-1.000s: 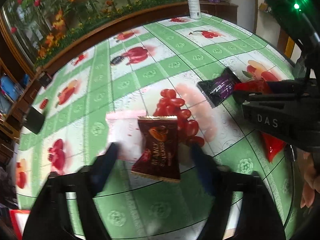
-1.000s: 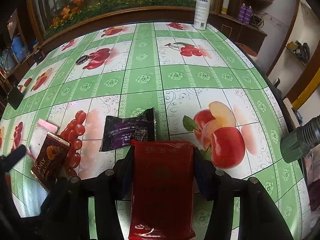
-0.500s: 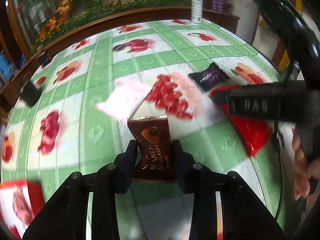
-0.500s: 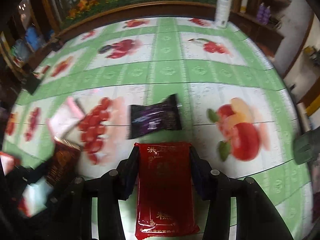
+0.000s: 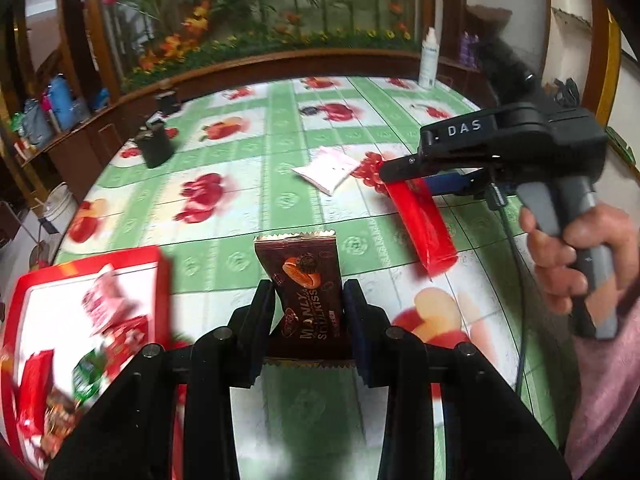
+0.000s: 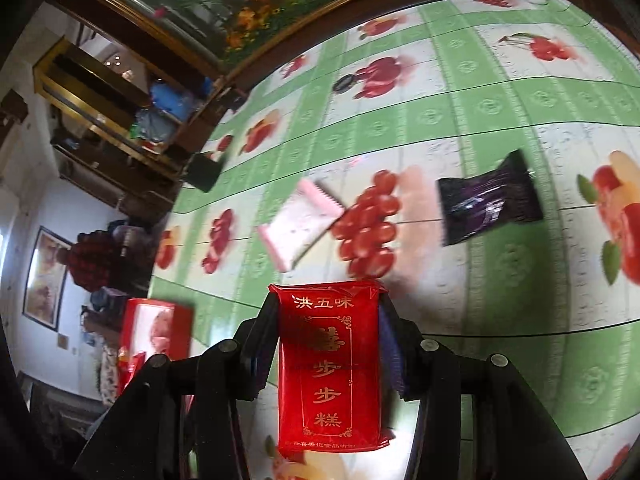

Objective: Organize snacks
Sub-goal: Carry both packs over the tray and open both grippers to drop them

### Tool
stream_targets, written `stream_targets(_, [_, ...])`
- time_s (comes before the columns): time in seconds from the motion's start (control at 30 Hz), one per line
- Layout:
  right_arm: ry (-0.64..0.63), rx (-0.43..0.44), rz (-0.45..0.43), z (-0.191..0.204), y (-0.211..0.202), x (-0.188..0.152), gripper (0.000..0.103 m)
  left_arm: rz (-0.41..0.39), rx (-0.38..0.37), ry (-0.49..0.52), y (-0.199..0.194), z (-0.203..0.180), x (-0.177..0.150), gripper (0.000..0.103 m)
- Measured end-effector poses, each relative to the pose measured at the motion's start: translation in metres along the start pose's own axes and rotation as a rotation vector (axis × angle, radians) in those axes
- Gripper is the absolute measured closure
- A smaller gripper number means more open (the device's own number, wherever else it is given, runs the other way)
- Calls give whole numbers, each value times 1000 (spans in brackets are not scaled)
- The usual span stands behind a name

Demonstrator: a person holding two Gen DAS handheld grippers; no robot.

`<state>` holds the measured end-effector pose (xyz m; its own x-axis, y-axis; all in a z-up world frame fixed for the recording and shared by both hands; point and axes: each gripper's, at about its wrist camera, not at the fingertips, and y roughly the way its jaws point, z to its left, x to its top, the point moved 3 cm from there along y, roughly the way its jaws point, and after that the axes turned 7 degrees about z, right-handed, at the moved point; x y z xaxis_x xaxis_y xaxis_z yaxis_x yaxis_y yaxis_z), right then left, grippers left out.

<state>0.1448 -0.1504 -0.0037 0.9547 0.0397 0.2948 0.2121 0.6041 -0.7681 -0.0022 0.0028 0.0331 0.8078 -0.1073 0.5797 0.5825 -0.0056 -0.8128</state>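
My left gripper (image 5: 308, 304) is shut on a brown chocolate snack packet (image 5: 306, 288) and holds it above the table. My right gripper (image 6: 328, 320) is shut on a red packet with gold lettering (image 6: 330, 364); the red packet also shows in the left wrist view (image 5: 424, 220), hanging from the right gripper (image 5: 404, 170). A red box (image 5: 96, 312) with several snacks in it sits at the lower left; it also shows in the right wrist view (image 6: 154, 332). A pink-white packet (image 6: 298, 224) and a purple-black packet (image 6: 488, 204) lie on the table.
The table has a green and white fruit-pattern cloth (image 5: 256, 168). A black object (image 5: 154, 146) stands at the far left edge. A white bottle (image 5: 428, 60) stands at the back right. A wooden rail and flowers run along the far side.
Both grippers have swung left with their packets held. The red box has come into view at the lower left. The left gripper closed on the brown packet a second ago.
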Motion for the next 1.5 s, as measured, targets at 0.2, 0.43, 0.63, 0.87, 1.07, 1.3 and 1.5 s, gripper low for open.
stream_targets(0.2, [-36,74,-16,21,5,-5,56,-40,45,-67,-25,34,-18,70])
stream_targets(0.43, [-42,134,-56,41,14,-13,56,-58,92,-164,-43,83,-39,70])
stream_targets(0.63, [-56,192,-153,55,7,-18,56,-97,98,-202,-56,102,-50,70])
stream_targets(0.87, [-90,336,-231,94,5,-31,56,-130,120,-234,-70,127,-62,70])
stream_targets(1.07, [-115,460,-202,144,32,-41,56,-140,194,-306,-76,166,-74,70])
stream_targets(1.3, [-168,539,-124,194,66,-57,56,-125,277,-383,-72,208,-87,70])
stream_targets(1.5, [-255,533,-31,231,98,-74,56,-91,313,-380,-59,215,-92,70])
